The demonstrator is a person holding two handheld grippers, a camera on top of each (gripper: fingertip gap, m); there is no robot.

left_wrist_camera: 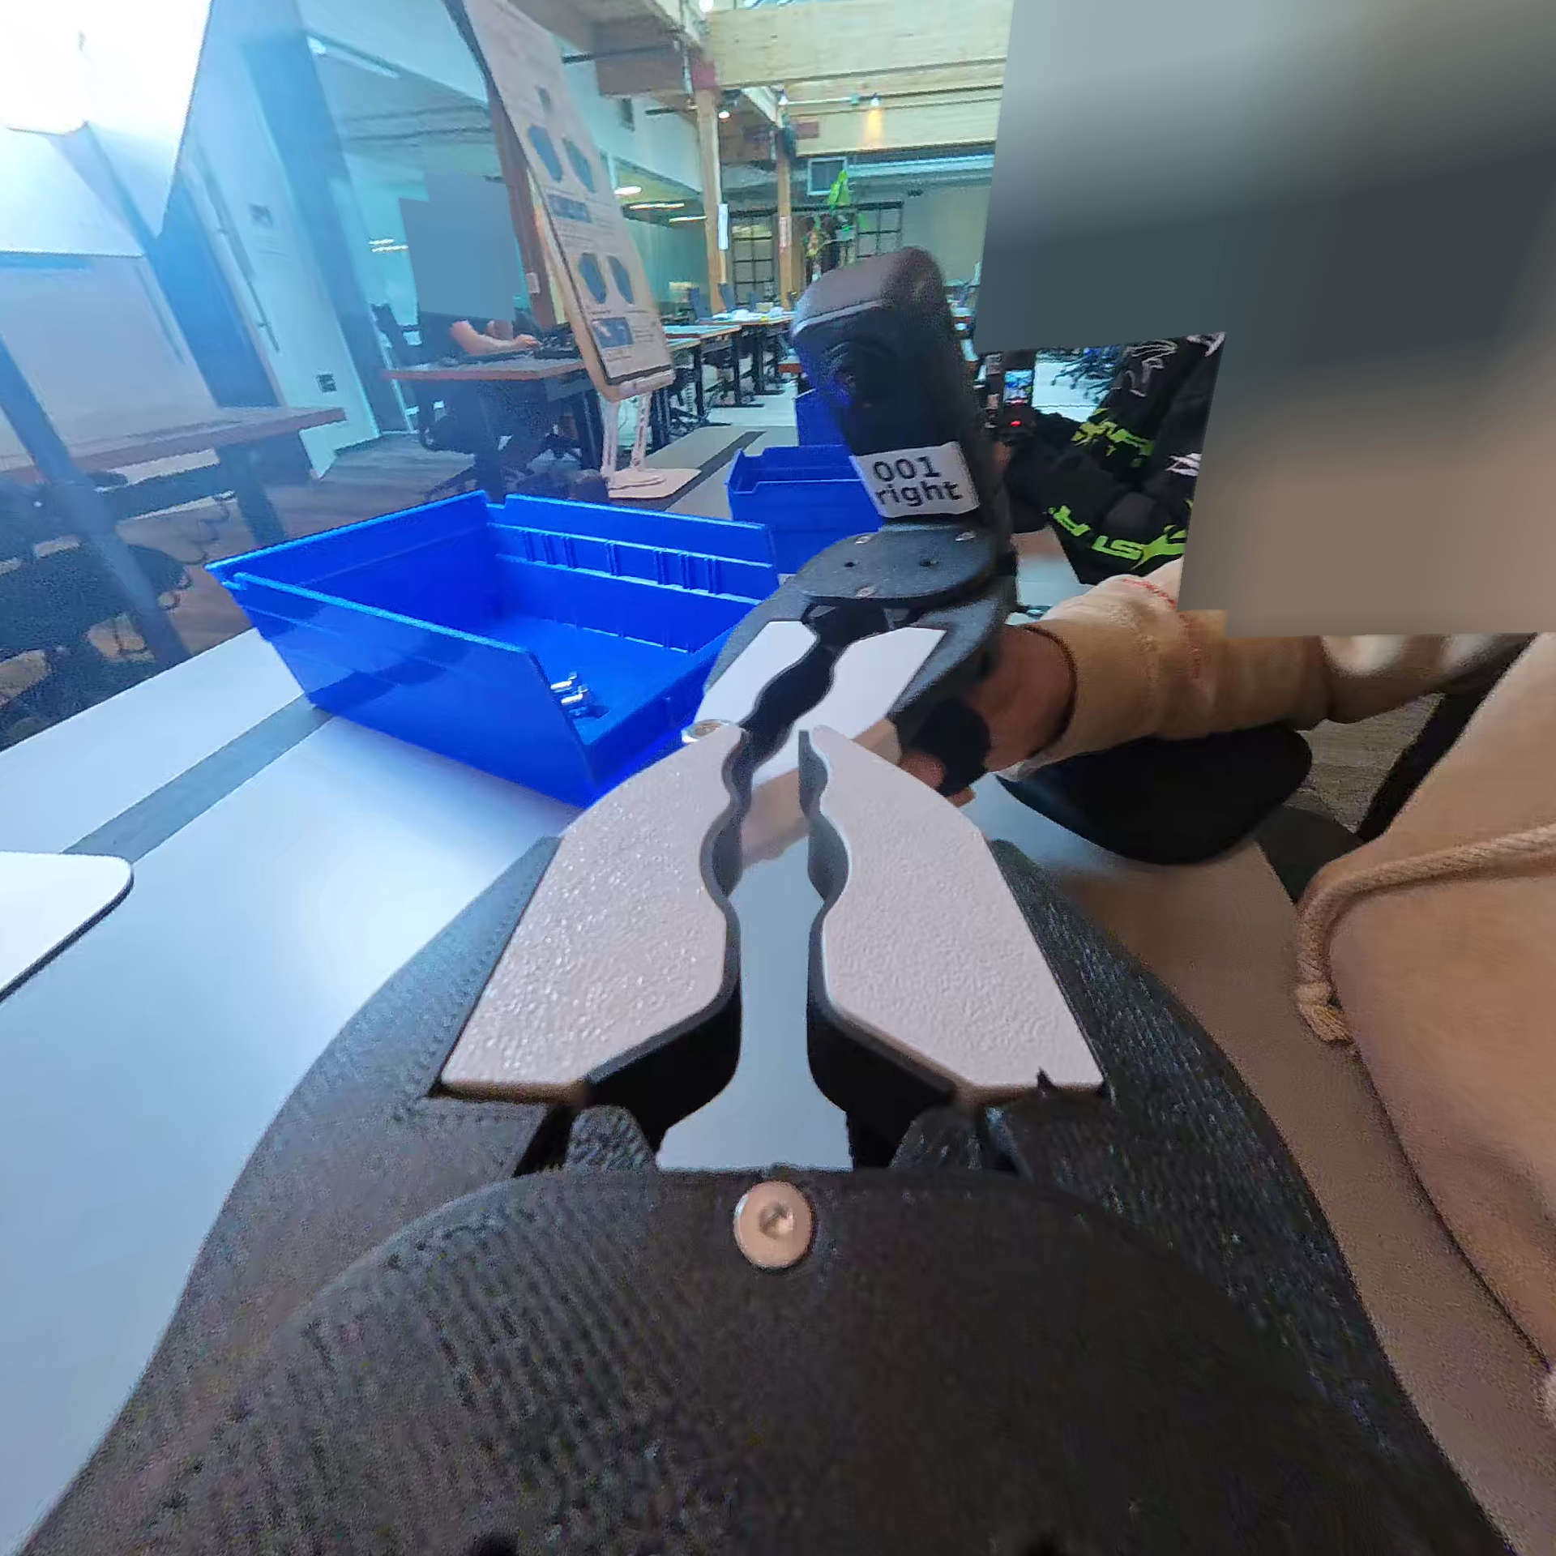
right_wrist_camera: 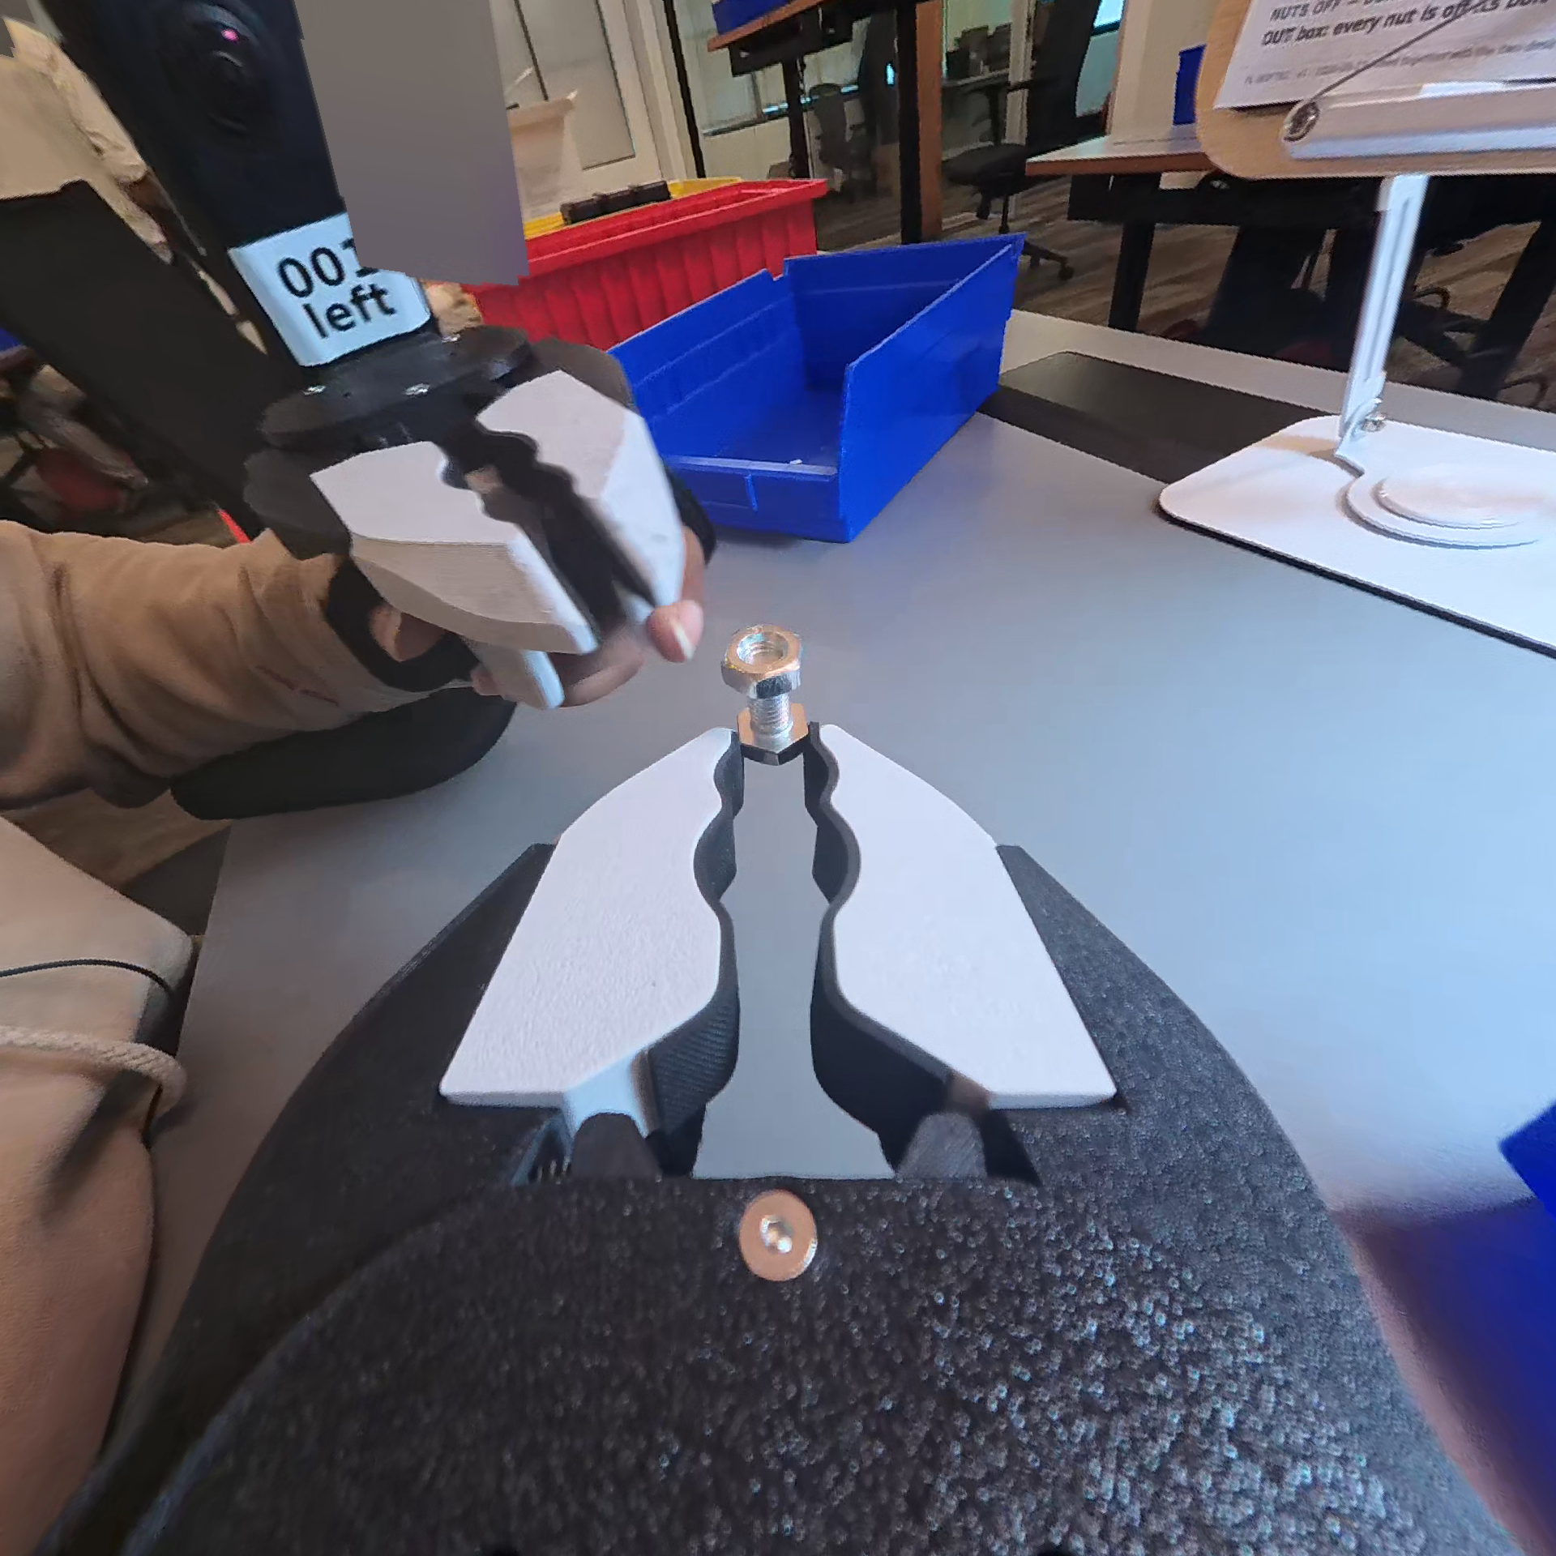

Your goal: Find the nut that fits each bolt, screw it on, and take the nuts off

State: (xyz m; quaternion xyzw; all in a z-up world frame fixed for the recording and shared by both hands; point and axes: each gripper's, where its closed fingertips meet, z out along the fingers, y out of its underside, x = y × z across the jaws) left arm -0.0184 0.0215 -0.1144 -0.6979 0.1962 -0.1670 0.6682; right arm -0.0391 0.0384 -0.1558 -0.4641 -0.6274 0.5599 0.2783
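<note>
Fingers (right_wrist_camera: 640, 892) of the right gripper (right_wrist_camera: 772, 741) pinch the hexagonal head of a small silver bolt (right_wrist_camera: 768, 726) between their tips, holding it upright above the grey table (right_wrist_camera: 1095, 758), with a nut (right_wrist_camera: 762, 657) sitting at the top of its threaded shank. Left of it, the left gripper (right_wrist_camera: 581, 640) points downward and toward the bolt, its white fingers drawn close with only a narrow slit between them and nothing held; the person's hand (right_wrist_camera: 589, 665) wraps the grip from below, a beige sleeve (right_wrist_camera: 168, 640) running back to the edge of the table. In the left wrist view, the left gripper (left_wrist_camera: 770, 741) faces the right gripper (left_wrist_camera: 741, 724), whose handle tilts up and away. Beyond them, a blue bin (left_wrist_camera: 471, 640) sits on the table with a few silver fasteners (left_wrist_camera: 571, 692) lying inside near its open front. Another blue bin (right_wrist_camera: 825, 396) stands behind the bolt in the right wrist view, beside a white stand base (right_wrist_camera: 1389, 505).
</note>
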